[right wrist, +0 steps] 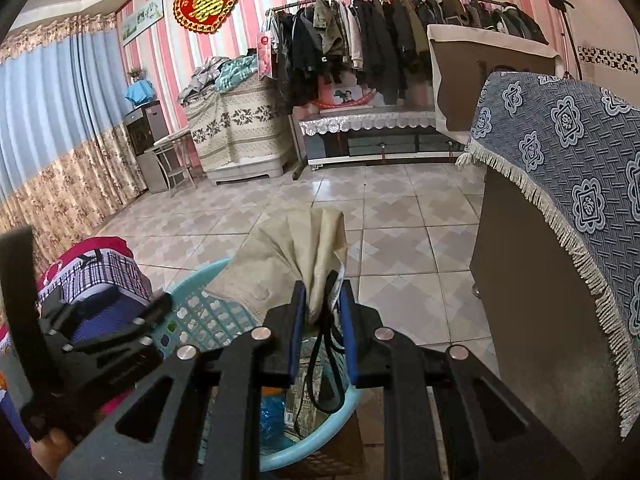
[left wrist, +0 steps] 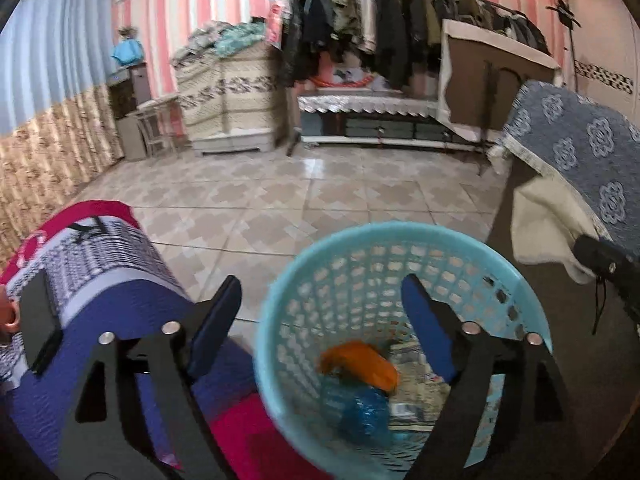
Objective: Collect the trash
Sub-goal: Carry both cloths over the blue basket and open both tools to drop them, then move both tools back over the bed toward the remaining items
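A light blue mesh trash basket (left wrist: 280, 288) stands on the floor beside the bed. Inside lie an orange wrapper (left wrist: 360, 364), a blue plastic piece (left wrist: 364, 412) and printed paper scraps. My left gripper (left wrist: 320, 300) is open and empty, its jaws spread above the basket's rim. My right gripper (right wrist: 322, 304) is shut on a cream cloth bag (right wrist: 296, 248) with black cords, held over the basket (right wrist: 192, 312). The bag also shows at the right of the left wrist view (left wrist: 544, 224). The left gripper shows in the right wrist view (right wrist: 116, 320).
A bed with blue, plaid and red bedding (left wrist: 92, 280) sits at the left. A brown cabinet under a blue patterned cloth (right wrist: 560, 160) stands at the right. Tiled floor (left wrist: 300, 184) leads to a clothes rack (left wrist: 400, 20) and a low bench.
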Tool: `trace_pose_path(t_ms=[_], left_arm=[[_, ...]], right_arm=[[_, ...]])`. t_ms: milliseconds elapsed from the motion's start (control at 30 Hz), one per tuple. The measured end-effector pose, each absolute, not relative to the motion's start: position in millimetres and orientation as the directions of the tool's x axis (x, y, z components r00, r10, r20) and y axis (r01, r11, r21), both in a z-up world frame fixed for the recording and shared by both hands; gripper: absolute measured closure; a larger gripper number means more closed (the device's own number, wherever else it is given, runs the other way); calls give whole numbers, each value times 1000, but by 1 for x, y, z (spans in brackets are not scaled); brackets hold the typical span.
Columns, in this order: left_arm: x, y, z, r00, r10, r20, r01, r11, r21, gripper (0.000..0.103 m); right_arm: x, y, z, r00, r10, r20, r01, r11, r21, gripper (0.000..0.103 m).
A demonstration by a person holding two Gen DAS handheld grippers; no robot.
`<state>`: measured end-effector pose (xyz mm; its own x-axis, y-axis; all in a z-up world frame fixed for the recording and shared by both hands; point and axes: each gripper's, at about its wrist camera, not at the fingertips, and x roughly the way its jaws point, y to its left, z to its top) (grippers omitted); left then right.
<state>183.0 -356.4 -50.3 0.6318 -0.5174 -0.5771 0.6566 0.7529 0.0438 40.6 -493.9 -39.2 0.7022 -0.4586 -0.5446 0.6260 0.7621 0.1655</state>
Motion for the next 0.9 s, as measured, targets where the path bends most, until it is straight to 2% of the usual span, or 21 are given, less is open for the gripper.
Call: trace_pose_path(t_ms=[200, 367, 600, 633, 667, 733, 900], left_arm=[[197, -317, -27, 711, -466, -527, 562, 827, 27, 10], [205, -293, -16, 767, -413, -491, 501, 864, 56, 8], [212, -271, -8, 793, -384, -474, 453, 891, 35, 7], [212, -269, -8, 794, -381, -474, 450, 893, 35, 7], [213, -268, -8, 797, -376, -473, 444, 895, 36, 7], [214, -267, -9, 798, -372, -473, 440, 897, 36, 7], [214, -262, -6, 805, -364, -469, 429, 903, 36, 7]], right_arm=[[55, -486, -43, 692, -446, -567, 622, 767, 156, 85], [68, -478, -53, 684, -423, -595, 627, 758, 181, 82], [99, -465, -68, 663, -402, -631, 625, 762, 171, 81], [102, -462, -70, 663, -396, -635, 618, 769, 166, 74], [105, -461, -71, 666, -392, -634, 611, 775, 161, 58], [106, -455, -70, 670, -405, -622, 602, 787, 136, 38], [105, -454, -64, 673, -404, -619, 595, 793, 129, 27]])
